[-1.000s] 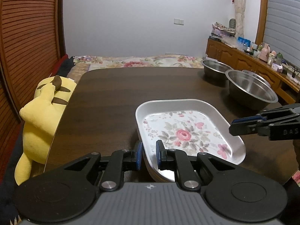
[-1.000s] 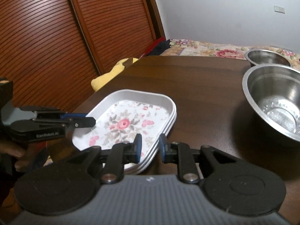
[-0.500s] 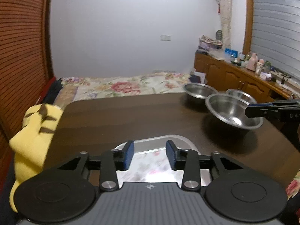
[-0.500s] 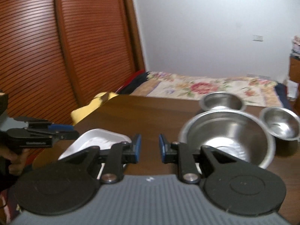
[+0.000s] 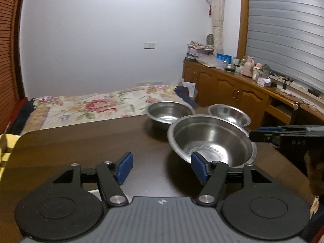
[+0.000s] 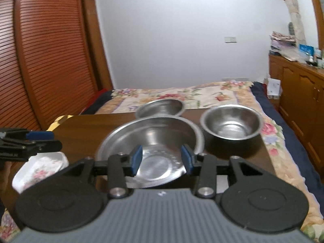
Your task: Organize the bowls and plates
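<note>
Three steel bowls (image 6: pixel 149 141) and one floral plate (image 6: pixel 40 168) on table (image 5: pixel 81 141).

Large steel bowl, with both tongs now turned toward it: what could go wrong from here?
1. The large steel bowl sits close to two smaller bowls; a careless lift could knock them.
2. The right-hand small bowl stands near the table edge and might be pushed off.
3. The left tongs and right tongs, jaws just opened and empty, could collide over the same rim.
</note>
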Tool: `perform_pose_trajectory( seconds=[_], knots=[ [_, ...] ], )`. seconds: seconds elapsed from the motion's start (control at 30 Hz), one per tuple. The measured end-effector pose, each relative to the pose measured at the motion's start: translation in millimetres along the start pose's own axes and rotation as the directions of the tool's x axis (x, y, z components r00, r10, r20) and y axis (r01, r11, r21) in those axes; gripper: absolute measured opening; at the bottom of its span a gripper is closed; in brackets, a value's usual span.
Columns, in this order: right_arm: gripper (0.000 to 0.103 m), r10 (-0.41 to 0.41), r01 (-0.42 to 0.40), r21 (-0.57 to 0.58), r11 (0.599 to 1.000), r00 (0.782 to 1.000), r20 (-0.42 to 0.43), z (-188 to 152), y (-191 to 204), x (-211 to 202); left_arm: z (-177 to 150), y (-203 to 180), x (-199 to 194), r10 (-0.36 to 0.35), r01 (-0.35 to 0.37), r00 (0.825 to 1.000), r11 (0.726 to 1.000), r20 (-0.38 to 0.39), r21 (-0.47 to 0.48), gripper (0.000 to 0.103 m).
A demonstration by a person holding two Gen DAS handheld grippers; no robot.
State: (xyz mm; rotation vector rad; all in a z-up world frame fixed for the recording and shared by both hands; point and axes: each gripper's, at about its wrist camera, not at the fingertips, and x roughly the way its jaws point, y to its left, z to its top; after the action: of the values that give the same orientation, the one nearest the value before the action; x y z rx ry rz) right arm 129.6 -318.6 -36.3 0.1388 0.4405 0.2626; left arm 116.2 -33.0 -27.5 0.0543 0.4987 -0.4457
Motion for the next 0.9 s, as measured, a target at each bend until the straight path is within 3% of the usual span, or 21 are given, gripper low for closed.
perform_pose_trajectory(
  seconds=[0.13,0.67,0.9],
  knots=[
    [0.044,-0.032,0.032,0.024,0.999,0.999,0.016,-6.5,-11.9,4.2,4.9,-11.1,16.7,0.017,-0.017,1.0,1.0,0.002,0.008,0.066],
    [0.044,-0.015,0.017,0.088,0.996,1.0,-0.018,-20.1,-27.3,20.9,22.8,-16.8,60.5,-0.007,0.006,0.998,1.0,-0.057,-0.017,0.065],
    [0.044,-0.017,0.02,0.11,0.994,0.999,-0.029,-16.6,-25.3,27.1,19.7,-18.6,77.2,-0.025,0.022,0.995,0.999,-0.1,-0.029,0.054]
  ],
)
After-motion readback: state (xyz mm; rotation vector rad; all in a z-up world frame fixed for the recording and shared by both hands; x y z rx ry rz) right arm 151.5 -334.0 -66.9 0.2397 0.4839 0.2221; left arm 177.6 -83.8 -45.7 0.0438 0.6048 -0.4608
